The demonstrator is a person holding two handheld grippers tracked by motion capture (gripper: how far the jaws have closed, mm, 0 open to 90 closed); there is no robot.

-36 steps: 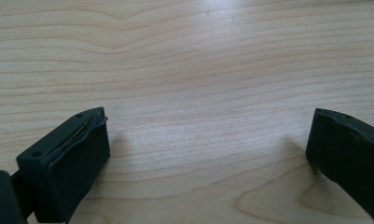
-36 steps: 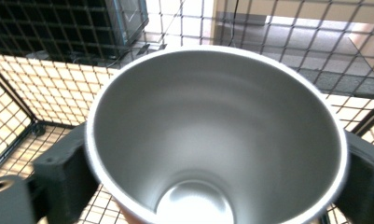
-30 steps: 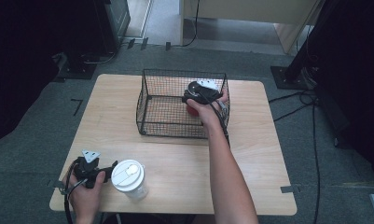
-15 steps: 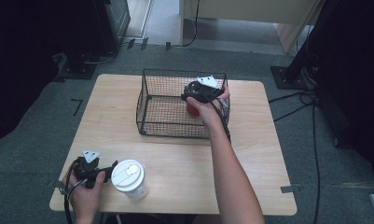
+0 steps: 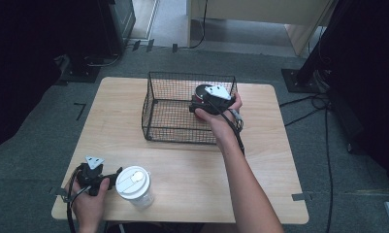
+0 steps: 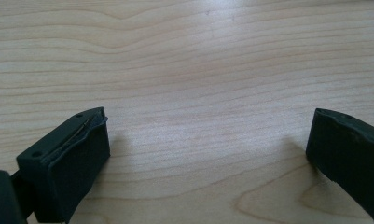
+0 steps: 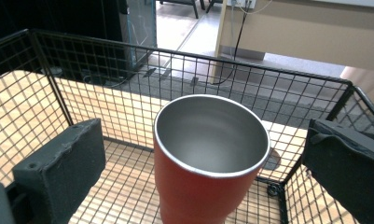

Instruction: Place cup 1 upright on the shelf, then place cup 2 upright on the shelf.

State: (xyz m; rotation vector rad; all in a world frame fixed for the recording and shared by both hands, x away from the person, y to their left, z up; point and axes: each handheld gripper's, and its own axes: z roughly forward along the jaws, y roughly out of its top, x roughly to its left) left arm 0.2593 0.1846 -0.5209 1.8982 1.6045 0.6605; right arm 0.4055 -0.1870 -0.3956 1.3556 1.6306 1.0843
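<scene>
Here, the right hand-held gripper (image 5: 202, 104) is inside the black wire basket (image 5: 155, 104), at its right end, on the far half of the wooden table (image 5: 260, 160). In the right gripper view its jaws stand wide apart, one on each side of a red tumbler (image 7: 201, 186) with a steel lining. Neither jaw touches the tumbler; clear gaps on both sides. The tumbler stands upright on the basket floor, mouth open, near the basket's far right corner. In the high view just a sliver of red (image 5: 198, 99) shows under the gripper and the person's right hand (image 5: 221, 119).

The left hand-held gripper (image 5: 115, 175) rests at the near left corner of the table, held in the left hand (image 5: 88, 201). Its jaws are spread wide with nothing between them; the left gripper view shows bare wood grain (image 6: 198, 93) between the two black pads (image 6: 75, 158).

A white lidded paper cup (image 5: 133, 185) stands upright just beside the left hand-held gripper, on its right. Whether the jaw tip touches the cup cannot be told. Cup and basket are well apart.
</scene>
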